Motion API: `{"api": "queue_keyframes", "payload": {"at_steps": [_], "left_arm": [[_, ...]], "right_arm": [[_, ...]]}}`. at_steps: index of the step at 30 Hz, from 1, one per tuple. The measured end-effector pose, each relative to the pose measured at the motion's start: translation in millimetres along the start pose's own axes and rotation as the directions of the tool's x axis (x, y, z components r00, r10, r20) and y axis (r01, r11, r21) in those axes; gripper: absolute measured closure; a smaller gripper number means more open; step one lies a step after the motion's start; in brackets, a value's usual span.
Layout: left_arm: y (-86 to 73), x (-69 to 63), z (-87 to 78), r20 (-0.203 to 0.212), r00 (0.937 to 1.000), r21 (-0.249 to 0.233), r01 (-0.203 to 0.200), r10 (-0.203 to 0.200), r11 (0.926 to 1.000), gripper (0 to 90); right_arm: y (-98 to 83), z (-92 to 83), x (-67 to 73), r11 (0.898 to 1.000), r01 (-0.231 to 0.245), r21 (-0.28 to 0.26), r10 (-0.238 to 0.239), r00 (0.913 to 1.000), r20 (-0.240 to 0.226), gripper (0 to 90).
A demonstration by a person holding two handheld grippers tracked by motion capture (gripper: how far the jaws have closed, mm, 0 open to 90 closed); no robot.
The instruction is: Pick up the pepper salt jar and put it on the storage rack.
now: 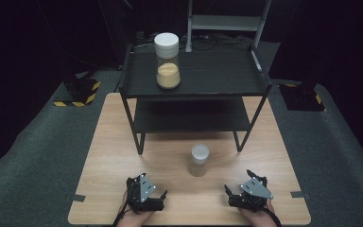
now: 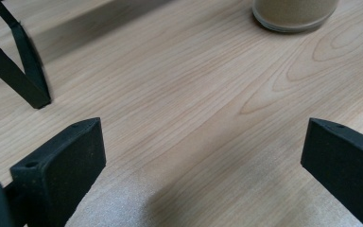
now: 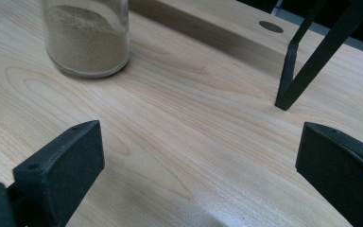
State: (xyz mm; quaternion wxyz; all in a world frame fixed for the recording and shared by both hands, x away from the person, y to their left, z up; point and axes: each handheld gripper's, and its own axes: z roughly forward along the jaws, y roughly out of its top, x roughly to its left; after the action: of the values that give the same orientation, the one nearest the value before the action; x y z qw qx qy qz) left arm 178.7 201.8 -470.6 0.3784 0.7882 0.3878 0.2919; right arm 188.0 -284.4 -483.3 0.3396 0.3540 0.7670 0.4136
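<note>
A small clear jar with a grey lid and tan powder stands upright on the wooden table, just in front of the black shelf rack. Its base shows in the left gripper view and its lower body in the right gripper view. A taller jar with a white lid and yellow powder stands on the rack's top shelf at the left. My left gripper rests near the table's front edge, open and empty. My right gripper rests at the front right, open and empty.
The rack's thin black legs stand on the table behind the grippers; one leg is close in the left gripper view, another in the right gripper view. Grey carpet surrounds the table. Tape marks sit at the front corners.
</note>
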Motion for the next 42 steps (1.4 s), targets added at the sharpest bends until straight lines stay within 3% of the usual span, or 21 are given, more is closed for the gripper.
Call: {"api": "queue_keyframes", "payload": {"at_steps": [11, 14, 20, 42], "left_arm": [[-4.0, -0.6, -2.8, 0.007, 0.9997, -0.018, -0.021, 0.021, 0.9996, 0.4], [-4.9, 1.6, -3.1, 0.013, 0.9999, -0.021, -0.004, 0.004, 0.9998, 0.4], [-4.3, 3.3, -3.0, 0.017, 0.9999, -0.017, 0.001, -0.001, 0.9999, 0.5], [-1.2, 2.9, -1.5, 0.023, 0.9996, -0.001, -0.019, 0.019, 0.9998, 0.6]], "right_arm": [[-4.0, -2.5, 0.2, 1.000, -0.012, -0.022, 0.012, 0.9999, 0.003, 0.5], [-2.9, -2.7, 0.0, 1.000, -0.008, -0.024, 0.008, 0.9999, -0.007, 0.5], [2.0, -8.8, 1.4, 0.998, 0.005, -0.066, -0.006, 0.9999, -0.014, 0.5], [15.3, -21.7, -2.4, 0.983, -0.037, -0.180, 0.030, 0.9988, -0.039, 0.5]]}}
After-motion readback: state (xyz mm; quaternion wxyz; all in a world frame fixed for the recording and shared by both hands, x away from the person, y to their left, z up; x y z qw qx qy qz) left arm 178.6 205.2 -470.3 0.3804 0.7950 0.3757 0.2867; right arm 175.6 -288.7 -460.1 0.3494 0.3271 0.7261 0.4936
